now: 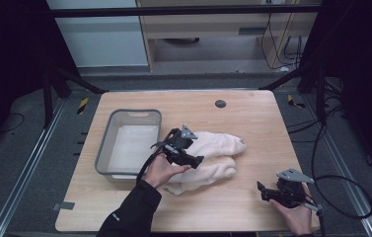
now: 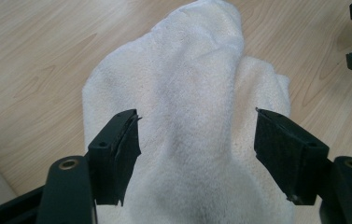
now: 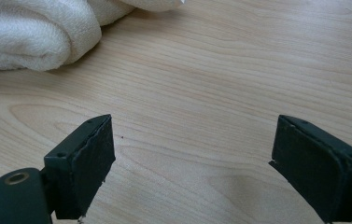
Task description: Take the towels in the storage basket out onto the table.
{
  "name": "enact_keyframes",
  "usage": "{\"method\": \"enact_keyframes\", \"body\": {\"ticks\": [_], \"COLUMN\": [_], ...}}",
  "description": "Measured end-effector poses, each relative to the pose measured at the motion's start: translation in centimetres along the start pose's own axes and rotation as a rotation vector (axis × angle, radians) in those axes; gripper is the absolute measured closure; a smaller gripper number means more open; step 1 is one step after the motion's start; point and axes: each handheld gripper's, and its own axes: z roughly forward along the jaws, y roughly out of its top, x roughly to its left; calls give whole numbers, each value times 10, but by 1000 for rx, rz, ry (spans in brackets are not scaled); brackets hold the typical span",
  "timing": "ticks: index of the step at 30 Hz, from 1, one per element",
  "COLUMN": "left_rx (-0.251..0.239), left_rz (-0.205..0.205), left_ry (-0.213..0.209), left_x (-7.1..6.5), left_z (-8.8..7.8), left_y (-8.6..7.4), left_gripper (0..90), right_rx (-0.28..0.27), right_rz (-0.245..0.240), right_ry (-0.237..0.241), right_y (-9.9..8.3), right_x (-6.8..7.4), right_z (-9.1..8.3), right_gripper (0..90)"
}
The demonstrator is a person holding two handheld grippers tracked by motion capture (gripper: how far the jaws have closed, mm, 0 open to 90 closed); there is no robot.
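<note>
The right gripper [image 1: 267,193] sits nearest the person, low over the bare wooden table [image 1: 252,123] near its front right corner, its jaws spread wide with nothing between them; in the right gripper view only wood grain lies between its pads [image 3: 89,163], and the cream towel [image 3: 29,35] lies ahead of them and off to the left, well apart. Farther in, the left gripper [image 1: 193,160] hangs over the near left part of the towel [image 1: 208,158], jaws likewise spread: in the left gripper view a raised fold of the towel [image 2: 192,116] runs up between the two pads [image 2: 122,154] with a gap on each side, so nothing is pinched. Beyond that gripper's left side stands a grey plastic bin [image 1: 105,148], just beside the towel.
</note>
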Motion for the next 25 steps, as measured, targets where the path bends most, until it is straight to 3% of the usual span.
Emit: {"method": "enact_keyframes", "body": {"ticks": [12, 25], "left_rx": [-88, -160], "left_rz": [-41, -92], "left_ry": [29, 67], "left_x": [13, 29], "left_z": [-30, -63], "left_y": [-28, -78], "left_gripper": [300, 288], "right_rx": [2, 1], "right_rz": [7, 16], "right_ry": [3, 0], "right_y": [0, 0], "right_x": [0, 0], "right_z": [0, 1], "right_gripper": [118, 102]}}
